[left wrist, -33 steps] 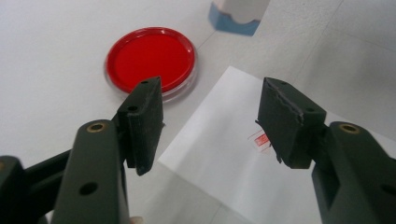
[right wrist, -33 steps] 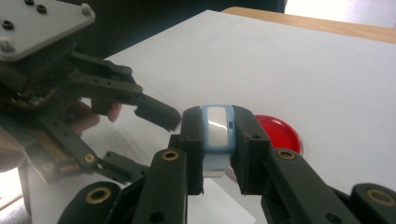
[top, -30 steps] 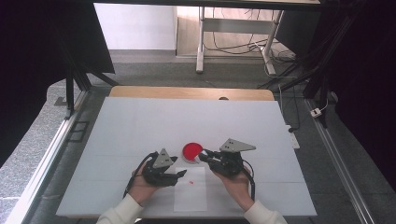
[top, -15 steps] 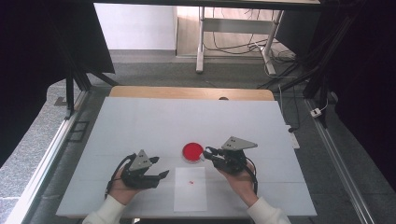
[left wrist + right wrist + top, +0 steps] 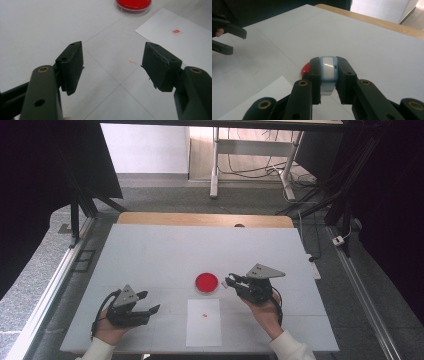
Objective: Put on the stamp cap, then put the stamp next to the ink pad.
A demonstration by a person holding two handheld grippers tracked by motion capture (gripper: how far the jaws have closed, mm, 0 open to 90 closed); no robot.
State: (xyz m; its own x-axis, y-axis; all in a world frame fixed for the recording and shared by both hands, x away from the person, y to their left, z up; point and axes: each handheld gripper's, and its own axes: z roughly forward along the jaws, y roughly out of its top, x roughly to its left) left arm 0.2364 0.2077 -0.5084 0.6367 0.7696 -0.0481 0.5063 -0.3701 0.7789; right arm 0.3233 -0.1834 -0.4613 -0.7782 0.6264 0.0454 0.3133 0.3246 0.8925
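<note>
A round red ink pad (image 5: 206, 282) lies on the white table, just beyond a white sheet of paper (image 5: 204, 330) that bears a small red stamp mark (image 5: 205, 315). To the right of the pad, my right gripper (image 5: 231, 282) is shut on a small blue-and-white stamp (image 5: 328, 70), held just above the pad's edge (image 5: 305, 70). My left gripper (image 5: 150, 302) hovers at the front left, away from pad and paper. Its jaws have just been opening and nothing is between them (image 5: 113, 53). The pad (image 5: 133, 4) and the mark (image 5: 176, 31) lie ahead of it.
The white table top (image 5: 165, 250) has a wooden strip (image 5: 200, 219) along its far edge. A red smudge (image 5: 133, 62) marks the surface near the paper (image 5: 180, 47). Dark curtains and metal frames flank the table.
My left gripper has drawn leftward from beside the ink pad to the table's front left, and its jaws stand wider. The right gripper with the stamp has stayed in place.
</note>
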